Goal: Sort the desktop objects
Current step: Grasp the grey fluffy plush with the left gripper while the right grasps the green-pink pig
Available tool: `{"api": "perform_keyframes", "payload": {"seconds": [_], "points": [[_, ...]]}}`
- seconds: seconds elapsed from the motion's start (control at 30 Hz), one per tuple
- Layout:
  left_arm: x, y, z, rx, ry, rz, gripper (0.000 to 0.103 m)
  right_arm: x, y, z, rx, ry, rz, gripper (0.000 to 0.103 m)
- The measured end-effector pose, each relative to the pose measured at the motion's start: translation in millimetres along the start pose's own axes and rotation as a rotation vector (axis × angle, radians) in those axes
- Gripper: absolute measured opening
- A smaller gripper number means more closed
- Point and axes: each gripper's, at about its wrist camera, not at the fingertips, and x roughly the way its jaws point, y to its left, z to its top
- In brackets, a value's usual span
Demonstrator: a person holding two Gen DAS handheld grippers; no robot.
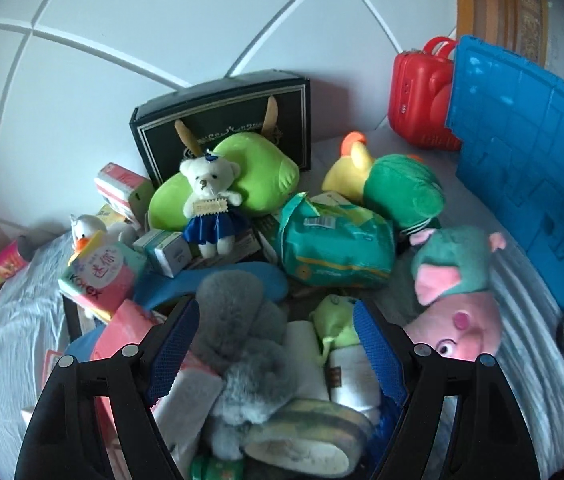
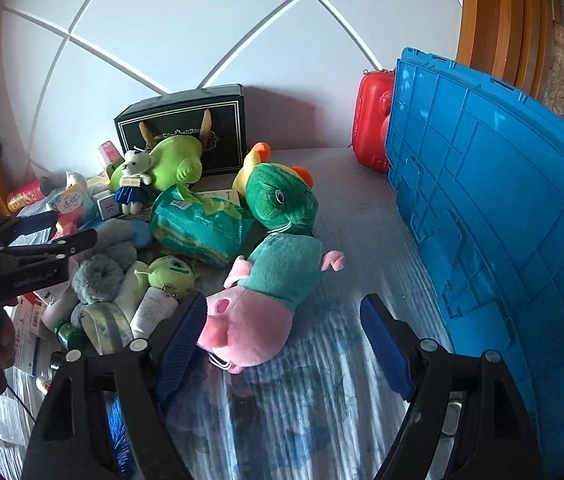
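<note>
Hovering open and empty, left gripper and right gripper face a pink "Kotex" pack

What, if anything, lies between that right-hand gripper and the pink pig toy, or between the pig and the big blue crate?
Nothing visible does. The right gripper is open, the pink pig toy lies just beyond its fingertips, and only bare striped cloth separates the pig from the blue crate.

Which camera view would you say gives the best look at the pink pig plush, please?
The right wrist view: the pink pig plush lies whole on the striped cloth, clear of the open right gripper. The left wrist view shows it at the edge, snout partly hidden behind a gripper finger.
</note>
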Motion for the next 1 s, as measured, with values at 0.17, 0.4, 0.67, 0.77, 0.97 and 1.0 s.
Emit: {"api": "perform_keyframes", "payload": {"seconds": [0.17, 0.4, 0.67, 0.77, 0.97, 1.0], "points": [[56.4, 24.2, -9.7, -0.041, 0.130, 0.034, 0.080, 21.3, -3.1, 1.1, 0.006, 0.030, 0.028, 0.079], [68.4, 40.0, -31.1, 0.023, 0.192, 0.066, 0.081, 77.4, -1.5, 8.6, 0.075, 0.148, 0.059, 0.079], [72.9, 27.7, -38.3, 0.029, 0.195, 0.011, 0.082, 154.3, 0.4, 0.1, 0.222, 0.351, 0.020, 0.079], [73.7, 27.0, -42.0, 0.028, 0.185, 0.012, 0.082, 172.5, 7.2, 0.2, 0.296, 0.391, 0.054, 0.084], [75.0, 30.7, -42.8, 0.037, 0.175, 0.008, 0.069, 203.3, 30.2, -2.4, 0.232, 0.424, -0.003, 0.093], [76.5, 31.1, -44.3, 0.047, 0.178, 0.033, 0.062, 208.8, 35.7, -4.5, 0.193, 0.439, -0.012, 0.092]]}}
